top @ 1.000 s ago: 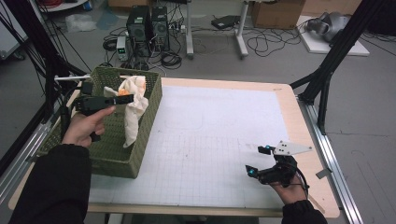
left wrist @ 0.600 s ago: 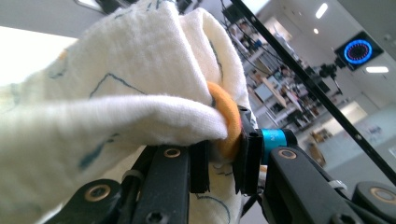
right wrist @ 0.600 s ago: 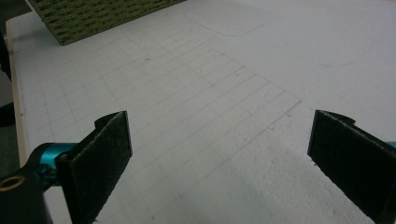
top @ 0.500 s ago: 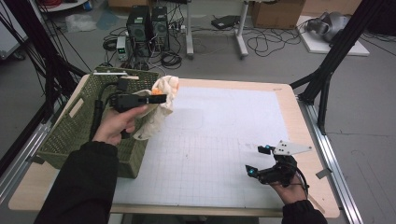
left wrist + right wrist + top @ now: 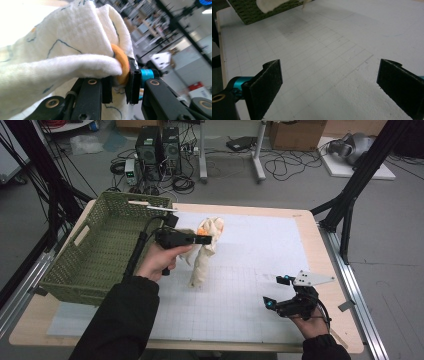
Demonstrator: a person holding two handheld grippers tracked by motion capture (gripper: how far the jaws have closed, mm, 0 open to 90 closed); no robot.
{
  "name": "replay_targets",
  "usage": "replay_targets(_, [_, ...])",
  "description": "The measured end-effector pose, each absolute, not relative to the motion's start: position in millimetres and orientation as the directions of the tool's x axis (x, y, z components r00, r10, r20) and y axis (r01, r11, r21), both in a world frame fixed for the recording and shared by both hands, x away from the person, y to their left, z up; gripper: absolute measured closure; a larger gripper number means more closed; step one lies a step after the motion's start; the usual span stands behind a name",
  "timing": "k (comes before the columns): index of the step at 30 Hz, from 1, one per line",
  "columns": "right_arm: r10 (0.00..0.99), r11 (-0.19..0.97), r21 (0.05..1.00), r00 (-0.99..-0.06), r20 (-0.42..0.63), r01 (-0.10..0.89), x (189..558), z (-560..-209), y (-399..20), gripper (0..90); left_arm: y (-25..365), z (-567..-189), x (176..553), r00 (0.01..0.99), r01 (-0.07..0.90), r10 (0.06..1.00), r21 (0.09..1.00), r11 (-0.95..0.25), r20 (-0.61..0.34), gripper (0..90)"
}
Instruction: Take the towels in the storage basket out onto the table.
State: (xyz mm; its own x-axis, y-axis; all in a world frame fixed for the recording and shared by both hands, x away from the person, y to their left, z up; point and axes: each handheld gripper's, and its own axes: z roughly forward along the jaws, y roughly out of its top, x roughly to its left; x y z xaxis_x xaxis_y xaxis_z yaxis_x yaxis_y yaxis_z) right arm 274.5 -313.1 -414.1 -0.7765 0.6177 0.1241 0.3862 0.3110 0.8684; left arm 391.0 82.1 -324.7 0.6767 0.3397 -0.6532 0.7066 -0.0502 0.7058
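While pinched at its top: pale cloth clamped between the jaws of the left gripper, an orange patch pressed against one pad.
Grip point: bunched upper fold beside the orange patch; several layers caught, so probably a secure bite.
Feel: soft, limp, light; no stiffness, likely to drape and swing rather than hold shape.
Slip risk: low on the felt-like pads, though a thin single layer could probably pull free.
Position: hangs over the white gridded mat, lower end touching or just above it, just beside the green basket.
Better hold for spreading: probably a second corner, taken by the other side.
Right gripper: jaws wide apart, nothing between them, low over the mat near the table edge, well apart from the cloth.
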Motion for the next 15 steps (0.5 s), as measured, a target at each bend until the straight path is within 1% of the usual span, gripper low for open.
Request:
replay_targets(4, [0.62,0.307,0.867,-0.774,0.13,0.392,274,-414,-313,5.3,65,-336,390,0.689,0.697,0.382,0.709,-0.111,-0.617,77.9])
replay_targets(9, [0.62,0.305,0.87,-0.774,0.127,0.387,275,-414,-313,5.3,45,-355,387,0.686,0.695,0.436,0.701,-0.159,-0.582,77.4])
replay_targets(12, [0.621,0.304,0.871,-0.773,0.126,0.386,275,-414,-313,5.4,26,-369,383,0.697,0.688,0.45,0.698,-0.198,-0.559,76.6])
replay_targets(14, [0.62,0.305,0.87,-0.774,0.128,0.388,276,-415,-312,5.3,15,-385,380,0.67,0.715,0.434,0.68,-0.16,-0.602,75.3])
replay_targets(15, [0.62,0.309,0.869,-0.775,0.124,0.386,276,-415,-312,5.3,8,-393,378,0.67,0.711,0.458,0.684,-0.166,-0.585,75.1])
